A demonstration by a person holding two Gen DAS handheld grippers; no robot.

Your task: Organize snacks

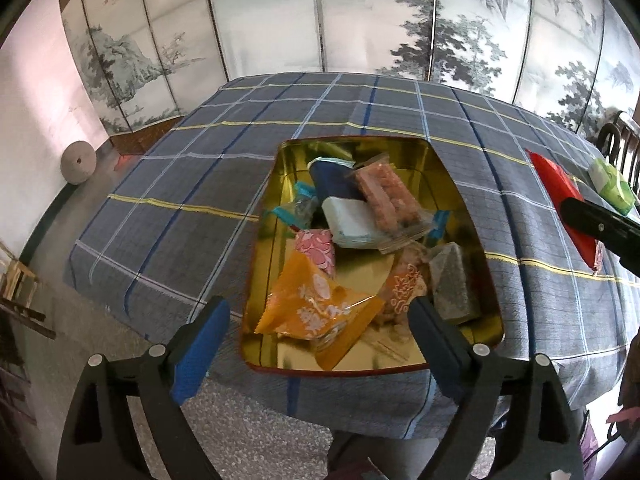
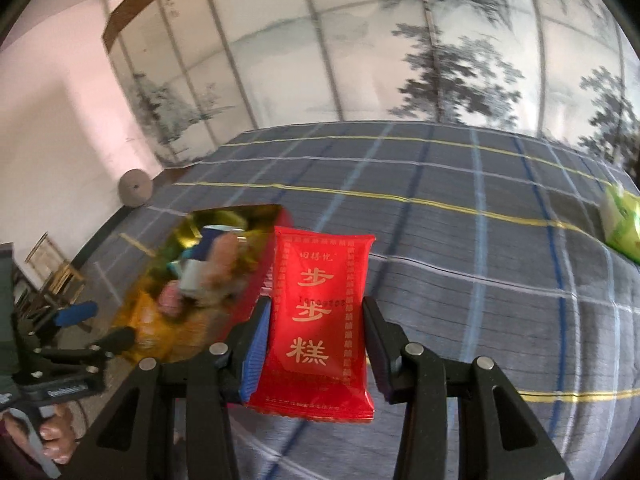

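Left gripper: jaws spread wide with nothing clamped, hanging over the near end of the tin; an orange packet lies below, between the blue pads but not pressed by them.
Right gripper: closed on a red packet, pads against its two long edges, the packet upright with gold characters facing the camera (it is clear of the tablecloth).
Tin: gold inside, open, sitting on the checked tablecloth; holds a loose heap of snacks, among them a dark blue packet, a pink one and a white one.
Green packet: alone on the cloth, well apart from the tin, toward the far right edge.
Backdrop: folding screen painted with trees, standing behind the table.
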